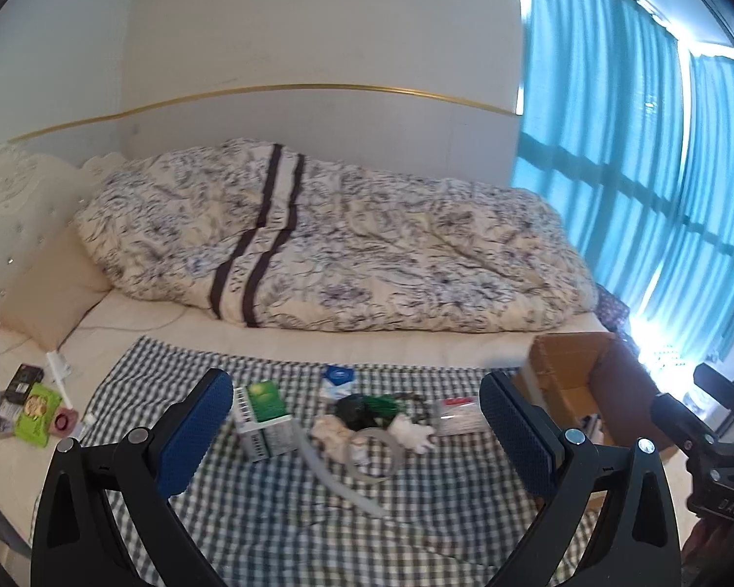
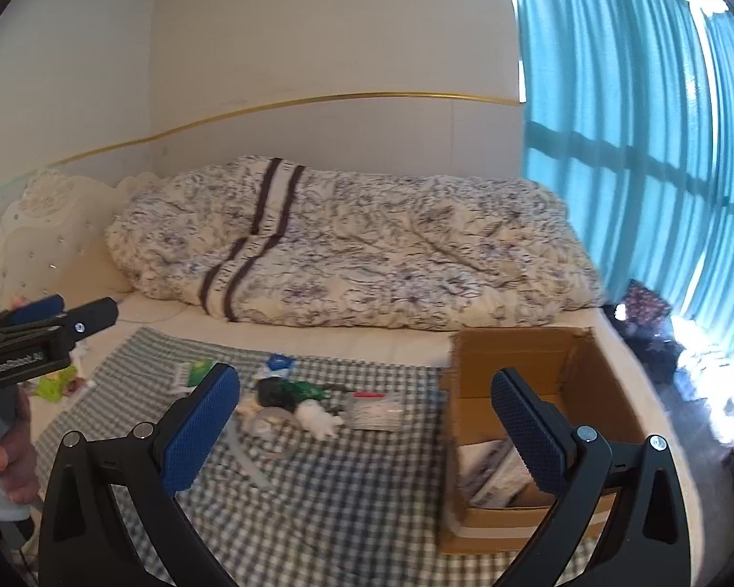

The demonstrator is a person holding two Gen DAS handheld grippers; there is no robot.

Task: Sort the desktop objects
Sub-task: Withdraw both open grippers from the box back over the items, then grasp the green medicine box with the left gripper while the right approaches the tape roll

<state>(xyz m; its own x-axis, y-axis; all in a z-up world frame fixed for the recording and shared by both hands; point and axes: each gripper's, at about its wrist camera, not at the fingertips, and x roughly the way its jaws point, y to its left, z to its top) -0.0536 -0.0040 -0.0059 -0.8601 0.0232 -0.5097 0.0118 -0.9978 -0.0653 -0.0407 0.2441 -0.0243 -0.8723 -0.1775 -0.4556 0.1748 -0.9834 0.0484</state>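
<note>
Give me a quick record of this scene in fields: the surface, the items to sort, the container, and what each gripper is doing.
surface: checked cloth spread on a bed
items: green box, white glove, clear packet, blue-and-white pouch, dark green bundle, tape roll
container: cardboard box at the cloth's right edge, open, printed papers inside
left gripper: open, empty, above the cloth
right gripper: open, empty, between pile and box

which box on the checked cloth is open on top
The brown cardboard box at the cloth's right edge; the green box is a closed carton.
</note>
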